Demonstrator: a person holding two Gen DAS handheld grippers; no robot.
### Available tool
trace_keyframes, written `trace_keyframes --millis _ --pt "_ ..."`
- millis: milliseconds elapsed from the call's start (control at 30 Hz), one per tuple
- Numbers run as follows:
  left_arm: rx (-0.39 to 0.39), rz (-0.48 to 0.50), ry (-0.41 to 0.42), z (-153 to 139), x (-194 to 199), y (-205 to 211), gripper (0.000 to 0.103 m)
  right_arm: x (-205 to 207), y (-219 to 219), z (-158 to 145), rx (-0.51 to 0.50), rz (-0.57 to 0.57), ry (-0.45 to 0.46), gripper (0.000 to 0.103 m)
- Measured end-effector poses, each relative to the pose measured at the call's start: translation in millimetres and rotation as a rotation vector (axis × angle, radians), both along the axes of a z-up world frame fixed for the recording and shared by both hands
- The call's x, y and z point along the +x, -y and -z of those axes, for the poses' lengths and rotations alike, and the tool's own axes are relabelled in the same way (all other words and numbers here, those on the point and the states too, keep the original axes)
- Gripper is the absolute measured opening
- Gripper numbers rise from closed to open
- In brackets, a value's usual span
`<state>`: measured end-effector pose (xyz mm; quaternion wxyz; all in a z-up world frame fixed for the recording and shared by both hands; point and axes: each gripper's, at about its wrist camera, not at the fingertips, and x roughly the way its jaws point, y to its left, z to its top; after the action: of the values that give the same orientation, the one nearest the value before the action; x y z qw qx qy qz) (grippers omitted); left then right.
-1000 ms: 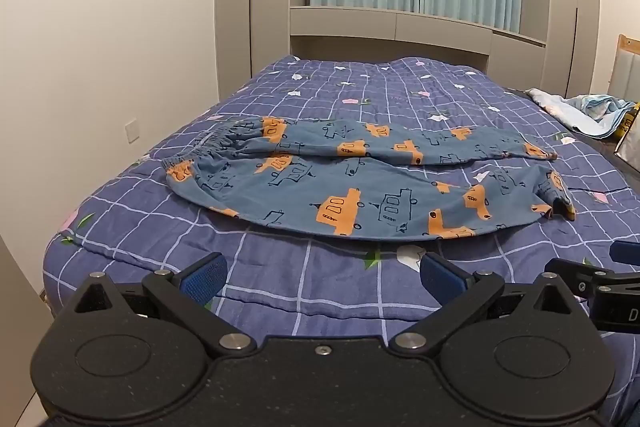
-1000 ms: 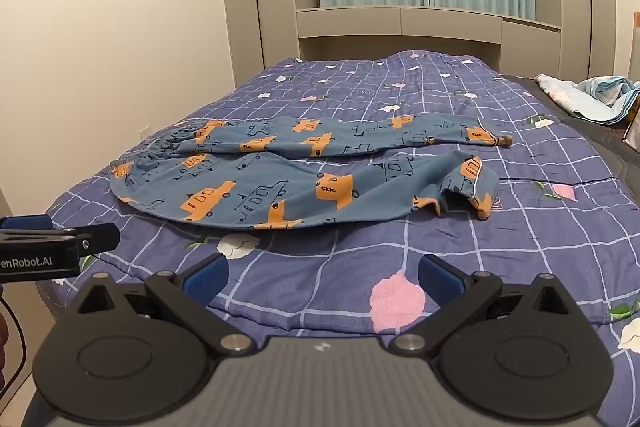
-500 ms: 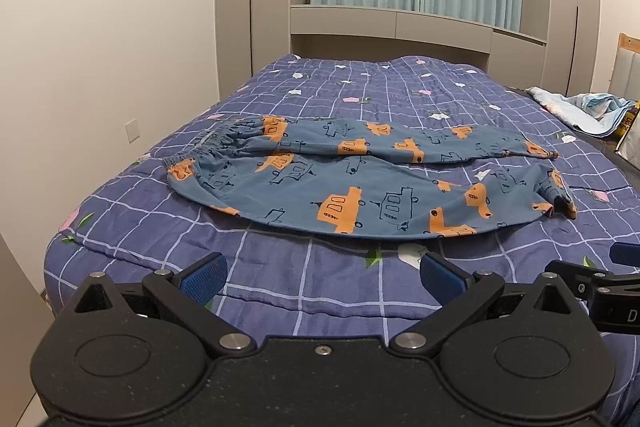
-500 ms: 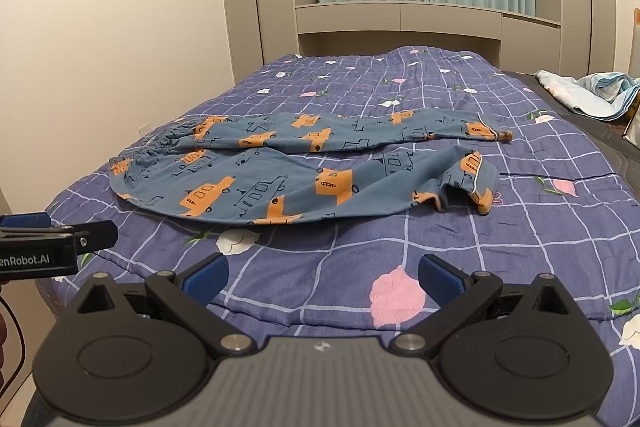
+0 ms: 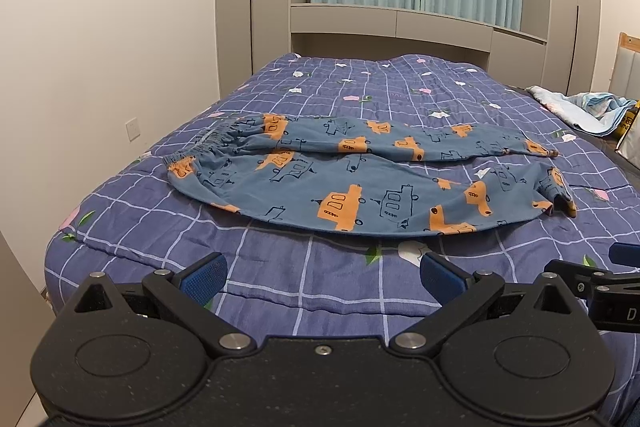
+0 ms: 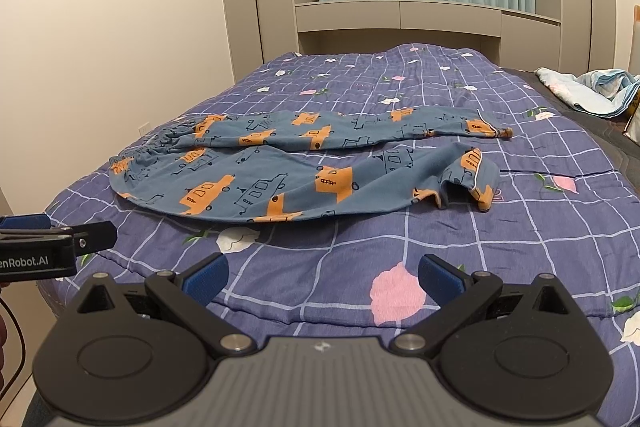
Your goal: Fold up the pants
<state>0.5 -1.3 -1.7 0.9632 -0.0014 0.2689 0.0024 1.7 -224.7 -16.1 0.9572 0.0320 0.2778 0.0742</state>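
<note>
Bed (image 5: 280, 267), purple grid quilt: bears all.
Pants (image 5: 360, 179), blue with orange vehicle print: spread crosswise mid-bed, unfolded, waistband (image 5: 216, 143) left, cuffs right, near cuff (image 6: 468, 183) curled over.
Left gripper (image 5: 322, 273), right gripper (image 6: 322, 273): jaws wide, empty, short of the cloth.
Advice: flatten the curled cuff; pinch both layers at the near edge before lifting over.

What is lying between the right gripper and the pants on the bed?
Only bare quilt separates the right gripper from the pants, as the right wrist view shows.
</note>
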Motion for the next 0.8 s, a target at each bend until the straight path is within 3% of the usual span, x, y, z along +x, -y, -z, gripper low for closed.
trace_keyframes --millis 800 --pt "0.001 0.0 -0.006 3.2 -2.9 -1.9 0.102 -0.1 1.7 1.1 0.011 0.007 -0.011 0.103"
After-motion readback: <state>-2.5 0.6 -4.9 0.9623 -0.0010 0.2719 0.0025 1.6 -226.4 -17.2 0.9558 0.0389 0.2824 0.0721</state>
